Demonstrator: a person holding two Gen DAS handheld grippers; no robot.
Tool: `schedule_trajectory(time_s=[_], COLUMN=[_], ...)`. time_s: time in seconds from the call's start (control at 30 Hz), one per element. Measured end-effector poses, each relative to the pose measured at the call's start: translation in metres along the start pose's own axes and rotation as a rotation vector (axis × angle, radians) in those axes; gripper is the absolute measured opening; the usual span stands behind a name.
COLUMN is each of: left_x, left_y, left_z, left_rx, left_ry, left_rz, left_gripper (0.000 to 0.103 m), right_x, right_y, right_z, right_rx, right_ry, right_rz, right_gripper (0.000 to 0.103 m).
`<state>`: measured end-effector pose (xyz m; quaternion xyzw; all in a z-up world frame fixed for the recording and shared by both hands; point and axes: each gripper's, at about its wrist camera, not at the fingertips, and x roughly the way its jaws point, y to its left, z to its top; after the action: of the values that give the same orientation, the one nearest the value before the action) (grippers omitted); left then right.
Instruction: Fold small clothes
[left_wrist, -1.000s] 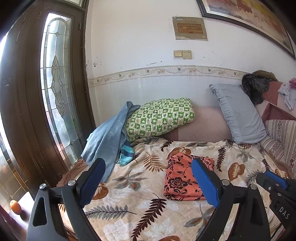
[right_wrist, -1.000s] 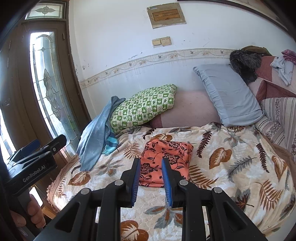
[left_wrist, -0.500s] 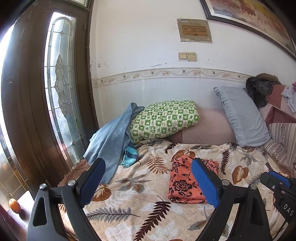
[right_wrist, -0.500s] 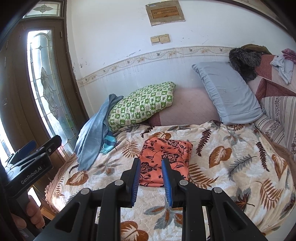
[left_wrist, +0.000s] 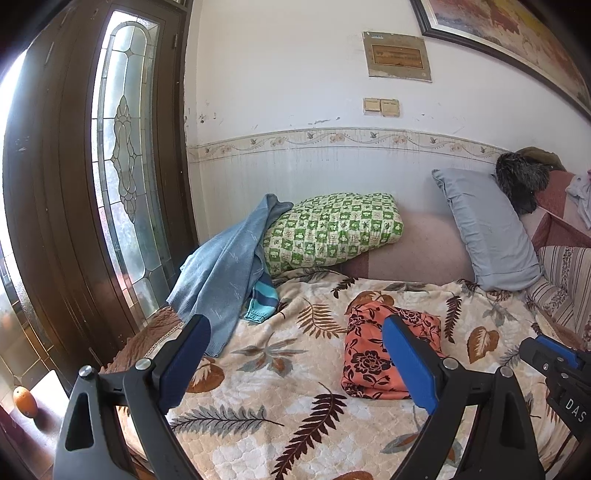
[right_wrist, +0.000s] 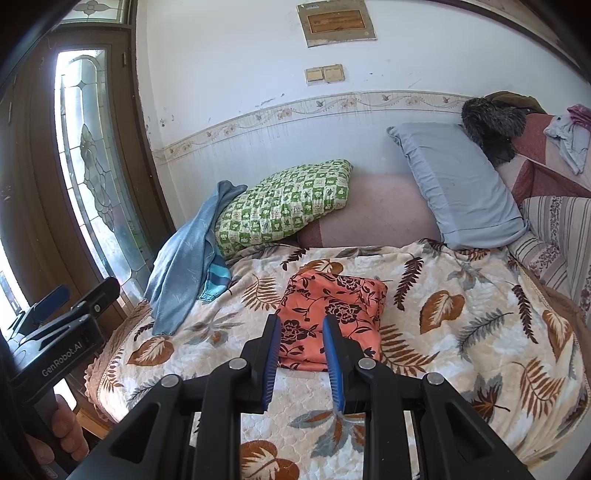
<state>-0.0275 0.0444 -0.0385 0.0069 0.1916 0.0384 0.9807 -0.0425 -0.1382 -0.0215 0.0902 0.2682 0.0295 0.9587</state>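
Hovering nearest the lens, over the front of the leaf-print blanket (right_wrist: 461, 373): right gripper (right_wrist: 300, 325), fingers parted by a narrow gap, nothing between the blue pads, pointing down toward the near edge of the folded orange floral garment (right_wrist: 332, 310). Hanging at the blanket's left front corner: left gripper (left_wrist: 295, 332), fingers spread wide and released, empty, angled slightly downward; a bare hand (right_wrist: 64, 432) gripping its handle low at the left. Lying flat in the middle of the blanket, clear of both grippers: the orange garment, folded into a rectangle. Slumping off the blanket's left far corner: blue sweater (left_wrist: 221, 273) with a striped teal cuff. Leaning behind the blanket, against the wall: green checked pillow (left_wrist: 332, 232), then grey pillow (left_wrist: 487, 236) to the right. Standing left of the blanket: dark wooden door with leaded glass (left_wrist: 122, 155).
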Motion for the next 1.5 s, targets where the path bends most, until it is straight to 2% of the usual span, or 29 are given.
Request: schedule_trajectory(time_s=[0.2,0.57,0.97,1.23,1.5], left_x=[0.003,0.018,0.036,0.037,0.026], left_y=[-0.005,-0.008,-0.014,-0.021,-0.018], left_z=[-0.004,-0.013,-0.012,-0.013,-0.014], left_rx=[0.033,0.036,0.048,0.057,0.041], left_ry=[0.012,0.057,0.094,0.110,0.090], left_rz=[-0.007,-0.008,0.015,-0.002,-0.023], left_gripper=[0.094,0.094,0.094,0.094,0.094], right_x=[0.008,0.026,0.054,0.055,0.042], right_y=[-0.003,-0.012,-0.022,-0.028,-0.026], right_z=[-0.002,-0.006,-0.005,-0.006,-0.006], right_rx=[-0.004,0.002,0.021,0.040,0.043], right_ry=[0.014,0.047,0.084,0.084,0.058], right_rz=[-0.004,-0.011,0.016,0.020,0.014], right_gripper=[0.027,0.027,0.027,0.027,0.027])
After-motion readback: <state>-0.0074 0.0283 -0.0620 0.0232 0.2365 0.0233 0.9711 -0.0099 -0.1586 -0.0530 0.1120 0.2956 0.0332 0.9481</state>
